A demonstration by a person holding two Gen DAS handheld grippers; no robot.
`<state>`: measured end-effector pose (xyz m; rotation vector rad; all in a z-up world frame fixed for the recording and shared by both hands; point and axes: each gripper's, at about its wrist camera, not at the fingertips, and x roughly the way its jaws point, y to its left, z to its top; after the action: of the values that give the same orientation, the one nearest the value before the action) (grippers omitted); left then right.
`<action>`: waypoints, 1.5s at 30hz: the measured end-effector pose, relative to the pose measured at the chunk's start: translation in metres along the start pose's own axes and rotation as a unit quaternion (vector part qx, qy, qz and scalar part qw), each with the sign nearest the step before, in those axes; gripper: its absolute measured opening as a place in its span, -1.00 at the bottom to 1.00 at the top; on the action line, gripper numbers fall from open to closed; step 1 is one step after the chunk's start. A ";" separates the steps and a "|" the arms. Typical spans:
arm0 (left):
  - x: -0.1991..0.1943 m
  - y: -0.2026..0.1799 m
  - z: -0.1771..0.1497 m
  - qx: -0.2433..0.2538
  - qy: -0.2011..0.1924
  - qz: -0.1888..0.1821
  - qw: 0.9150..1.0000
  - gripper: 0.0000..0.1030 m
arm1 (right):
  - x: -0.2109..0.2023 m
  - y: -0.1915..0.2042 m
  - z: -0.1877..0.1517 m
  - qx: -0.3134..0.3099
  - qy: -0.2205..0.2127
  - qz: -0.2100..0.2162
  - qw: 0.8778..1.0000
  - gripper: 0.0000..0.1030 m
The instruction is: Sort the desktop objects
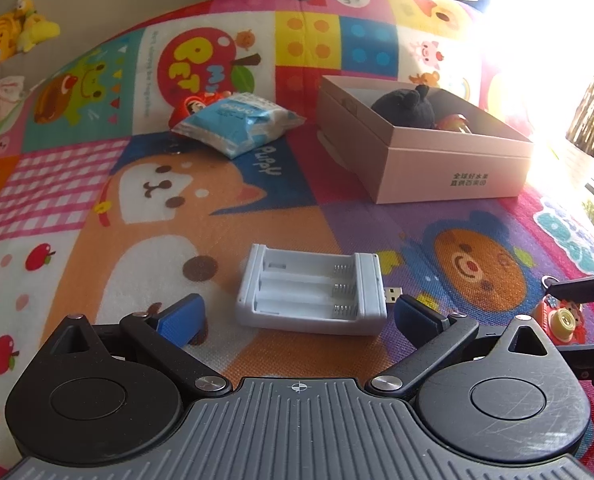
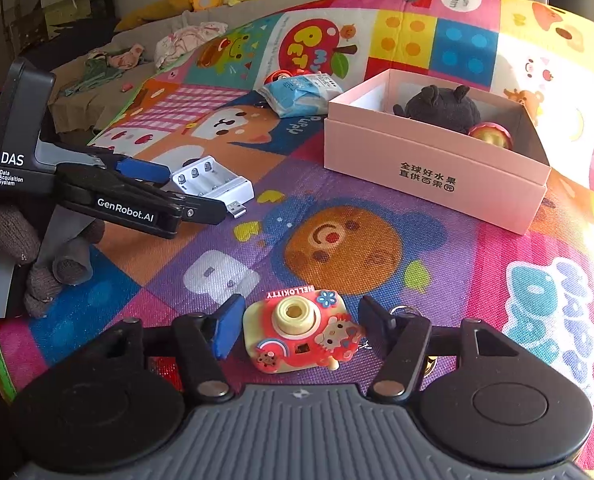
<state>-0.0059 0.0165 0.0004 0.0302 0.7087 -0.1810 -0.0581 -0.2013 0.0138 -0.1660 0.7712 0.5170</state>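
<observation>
A white battery charger (image 1: 309, 292) with a USB plug lies on the colourful play mat, just ahead of my left gripper (image 1: 299, 312), whose blue-padded fingers stand open on either side of its near end. In the right wrist view the same left gripper (image 2: 181, 192) reaches to the charger (image 2: 213, 184). A red and cream toy camera (image 2: 297, 332) lies between the fingers of my right gripper (image 2: 301, 320). The pads flank it closely, and a thin gap shows on its right side. The toy camera (image 1: 561, 322) also shows at the right edge of the left wrist view.
An open pink box (image 2: 429, 168) stands at the back right with a black plush (image 2: 441, 108) and a red round thing (image 2: 491, 136) inside. A blue tissue pack (image 2: 301, 94) and a red toy (image 2: 279, 76) lie behind. A gloved hand (image 2: 13, 236) holds the left gripper.
</observation>
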 end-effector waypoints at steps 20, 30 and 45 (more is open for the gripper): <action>-0.002 -0.023 0.005 0.063 0.000 -0.004 0.998 0.82 | -0.008 -0.005 -0.002 0.013 -0.002 -0.014 1.000 0.21; -0.045 -0.048 0.088 0.085 -0.135 -0.028 0.987 0.82 | -0.114 -0.041 0.061 0.019 -0.187 -0.097 0.977 0.21; 0.072 -0.094 0.126 0.092 -0.080 -0.047 0.991 0.84 | -0.114 -0.090 0.057 0.104 -0.174 -0.145 0.969 0.21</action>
<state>0.1120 -0.0982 0.0525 0.1572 0.5324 -0.3354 -0.0460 -0.3046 0.1302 0.0089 0.4426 0.1769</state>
